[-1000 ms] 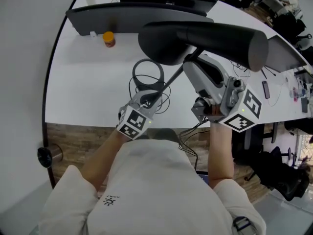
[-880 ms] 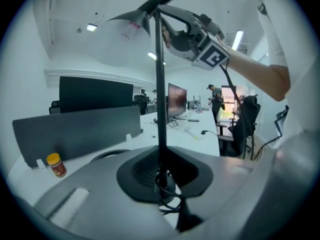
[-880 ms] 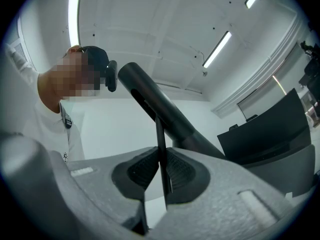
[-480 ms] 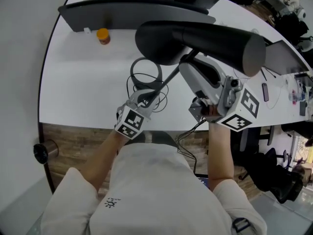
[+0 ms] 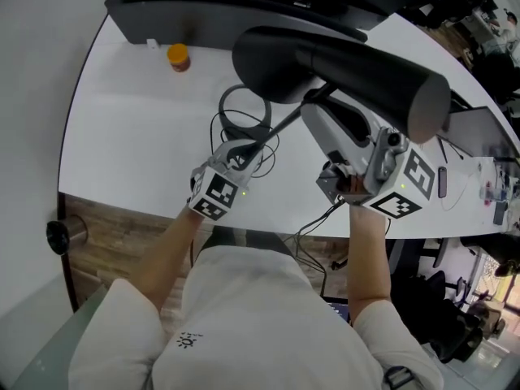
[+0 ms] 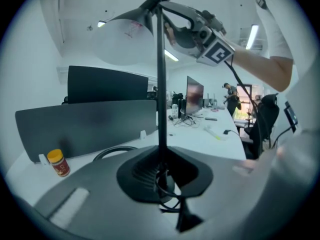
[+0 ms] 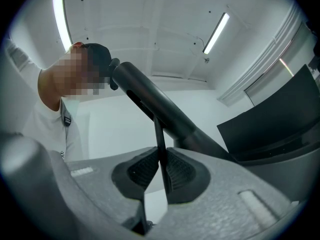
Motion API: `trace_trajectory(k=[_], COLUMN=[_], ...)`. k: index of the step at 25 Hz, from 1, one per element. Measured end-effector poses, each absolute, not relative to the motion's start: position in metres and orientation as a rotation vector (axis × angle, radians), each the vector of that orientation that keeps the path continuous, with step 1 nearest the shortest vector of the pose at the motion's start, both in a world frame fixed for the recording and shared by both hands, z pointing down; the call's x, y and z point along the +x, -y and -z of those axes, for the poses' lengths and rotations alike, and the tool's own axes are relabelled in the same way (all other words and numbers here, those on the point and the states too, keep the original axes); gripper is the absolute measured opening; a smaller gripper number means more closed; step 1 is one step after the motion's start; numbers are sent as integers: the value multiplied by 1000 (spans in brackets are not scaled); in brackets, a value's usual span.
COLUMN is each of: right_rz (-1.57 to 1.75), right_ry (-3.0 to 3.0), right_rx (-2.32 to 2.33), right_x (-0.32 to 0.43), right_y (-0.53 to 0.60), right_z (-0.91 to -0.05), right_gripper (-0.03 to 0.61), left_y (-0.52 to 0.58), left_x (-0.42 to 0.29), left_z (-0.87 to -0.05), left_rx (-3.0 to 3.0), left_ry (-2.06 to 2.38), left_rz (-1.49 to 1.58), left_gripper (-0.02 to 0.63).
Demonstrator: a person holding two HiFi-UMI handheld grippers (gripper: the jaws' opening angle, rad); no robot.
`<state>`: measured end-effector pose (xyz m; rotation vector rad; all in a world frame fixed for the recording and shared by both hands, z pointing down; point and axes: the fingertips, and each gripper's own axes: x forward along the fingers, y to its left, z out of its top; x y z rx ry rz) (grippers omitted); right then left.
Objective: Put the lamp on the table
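Note:
The lamp has a big black tube shade (image 5: 349, 63) and a thin black stem (image 5: 280, 130). My left gripper (image 5: 237, 154) is shut on the stem's low end, among loops of black cable (image 5: 264, 159); the left gripper view shows the stem (image 6: 161, 84) rising from between its pads. Higher up, just under the shade, my right gripper (image 5: 318, 108) is shut on the stem (image 7: 160, 149), which is pinched between its ribbed pads. A black ring (image 5: 246, 108) shows just beyond the left gripper over the white table (image 5: 122, 145); I cannot tell whether it touches the table.
A small orange-capped bottle (image 5: 177, 57) stands at the back left beside a dark divider panel (image 5: 203, 19). A monitor (image 6: 195, 95) and other desks lie farther off. The table's front edge (image 5: 122, 204) runs just behind my left hand. A black chair (image 5: 455, 331) stands low right.
Both grippers have carried the lamp a little farther in over the table and lower. Both grips on the stem look the same.

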<state>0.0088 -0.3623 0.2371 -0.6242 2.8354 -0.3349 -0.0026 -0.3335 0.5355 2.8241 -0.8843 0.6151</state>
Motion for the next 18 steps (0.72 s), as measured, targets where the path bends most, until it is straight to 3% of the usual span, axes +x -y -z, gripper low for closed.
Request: trace_trajectory(k=[18], right_rz=[364], right_ry=[-2854], right_rx=[-613], right_x=[13], right_y=[419], right_z=[-282], right_gripper=[46], left_y=[388], left_x=[-1], left_z=[-580], left_rx=[2789], left_ry=[935], left_rz=[-640], left_gripper=[38])
